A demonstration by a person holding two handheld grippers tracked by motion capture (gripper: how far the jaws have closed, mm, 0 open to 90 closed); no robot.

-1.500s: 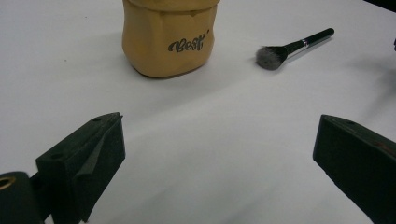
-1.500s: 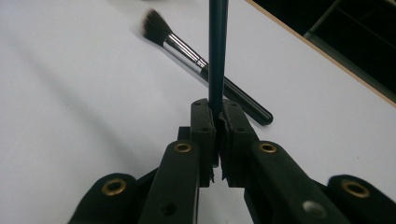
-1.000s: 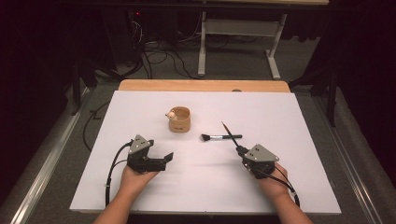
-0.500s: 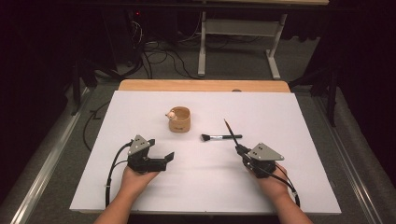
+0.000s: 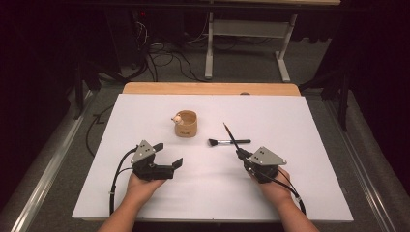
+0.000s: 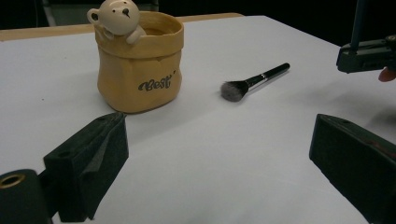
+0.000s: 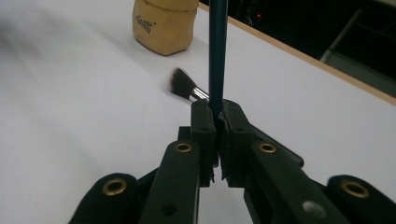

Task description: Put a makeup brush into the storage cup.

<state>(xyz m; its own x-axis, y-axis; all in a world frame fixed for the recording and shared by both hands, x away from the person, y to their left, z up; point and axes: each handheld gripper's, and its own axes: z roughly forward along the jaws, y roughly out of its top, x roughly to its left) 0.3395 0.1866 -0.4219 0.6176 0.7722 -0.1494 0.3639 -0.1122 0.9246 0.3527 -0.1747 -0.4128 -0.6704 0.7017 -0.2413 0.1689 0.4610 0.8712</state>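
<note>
Right hand-held gripper (image 5: 240, 153) clamped on a thin dark pencil (image 5: 229, 135)

Pencil tilts toward the bear pot (image 5: 186, 123), up-left of it; left hand-held gripper (image 5: 169, 154), wide open and empty, sits nearer.

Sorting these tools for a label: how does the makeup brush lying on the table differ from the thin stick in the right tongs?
The makeup brush lies flat and untouched; the thin stick slants upward, clamped in the right tongs. The brush ends in a dark bristle tuft; no tuft is visible on the stick. The brush's handle looks thicker. Both are dark and slender.
</note>
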